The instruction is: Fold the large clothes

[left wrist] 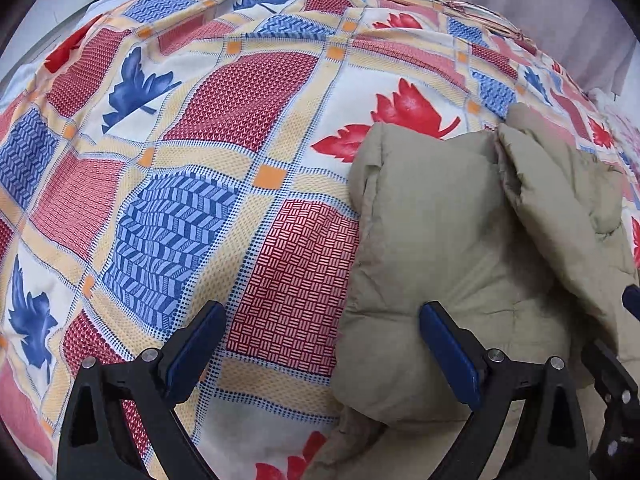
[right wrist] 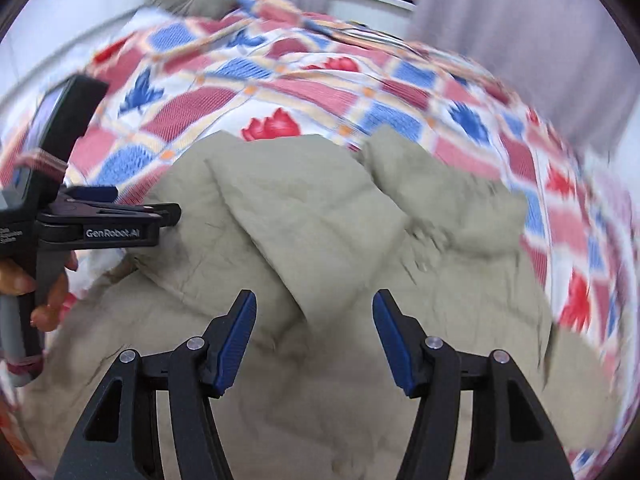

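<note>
Patterned bedspread (left wrist: 248, 96) under khaki jacket (right wrist: 320, 220); left gripper (left wrist: 320, 344), right gripper (right wrist: 314, 336) released, hovering over it.

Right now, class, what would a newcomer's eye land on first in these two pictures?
First, the loud patchwork bedspread, with red and blue leaves, covering the whole bed. Next, the puffy khaki jacket heaped on it, nearest the cameras. Both the left gripper and the right gripper are open, holding nothing.

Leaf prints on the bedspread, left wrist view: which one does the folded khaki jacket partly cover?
The red leaf just beyond the khaki jacket; its lower edge disappears under the jacket. The blue leaves lie uncovered, further left.
</note>
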Tool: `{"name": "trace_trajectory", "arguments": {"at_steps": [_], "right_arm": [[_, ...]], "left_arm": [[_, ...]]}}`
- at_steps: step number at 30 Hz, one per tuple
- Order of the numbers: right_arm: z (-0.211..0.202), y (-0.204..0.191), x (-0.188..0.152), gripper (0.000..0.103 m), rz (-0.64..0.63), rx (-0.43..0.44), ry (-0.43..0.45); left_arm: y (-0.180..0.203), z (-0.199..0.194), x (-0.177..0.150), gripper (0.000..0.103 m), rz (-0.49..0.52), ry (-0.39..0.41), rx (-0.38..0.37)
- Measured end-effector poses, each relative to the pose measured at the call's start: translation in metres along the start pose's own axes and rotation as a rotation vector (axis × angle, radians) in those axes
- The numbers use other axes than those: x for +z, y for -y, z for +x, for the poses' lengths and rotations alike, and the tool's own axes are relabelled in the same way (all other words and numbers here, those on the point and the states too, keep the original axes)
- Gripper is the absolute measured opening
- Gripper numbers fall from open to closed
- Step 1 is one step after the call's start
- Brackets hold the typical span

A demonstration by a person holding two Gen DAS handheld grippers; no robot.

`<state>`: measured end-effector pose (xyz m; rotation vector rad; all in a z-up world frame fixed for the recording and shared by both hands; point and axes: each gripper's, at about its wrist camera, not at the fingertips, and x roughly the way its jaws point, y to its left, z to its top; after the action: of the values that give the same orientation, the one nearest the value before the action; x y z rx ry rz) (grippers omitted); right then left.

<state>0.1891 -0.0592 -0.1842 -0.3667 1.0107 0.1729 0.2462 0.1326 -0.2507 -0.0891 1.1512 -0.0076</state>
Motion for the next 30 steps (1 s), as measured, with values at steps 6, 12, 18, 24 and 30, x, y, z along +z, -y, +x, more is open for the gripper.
{"name": "trace_trajectory", "arguments": {"at_steps": [6,12,18,24,30], "right_arm": [[0.021,0.036,0.012,0.064,0.222,-0.136,0.029],[0.019,0.147,-0.075,0.068,0.819,0.077,-0.055],[-0.008,0.171,-0.128,0.068,0.97,0.161,-0.087],[-0.009,0.176,-0.106,0.029,0.855,0.136,-0.038],[0.044,0.158,-0.106,0.026,0.722,0.13,-0.145]], "left_arm": [[0.002,0.004,-0.006,0.099,0.051,0.019,0.032],[-0.001,-0.003,-0.003,0.095,0.048,0.009,0.04],[0.0,-0.044,0.017,0.078,0.067,0.089,0.0],[0.039,-0.039,0.031,0.078,0.137,0.097,-0.045],[0.05,0.012,0.01,0.081,0.123,-0.005,-0.008]]}}
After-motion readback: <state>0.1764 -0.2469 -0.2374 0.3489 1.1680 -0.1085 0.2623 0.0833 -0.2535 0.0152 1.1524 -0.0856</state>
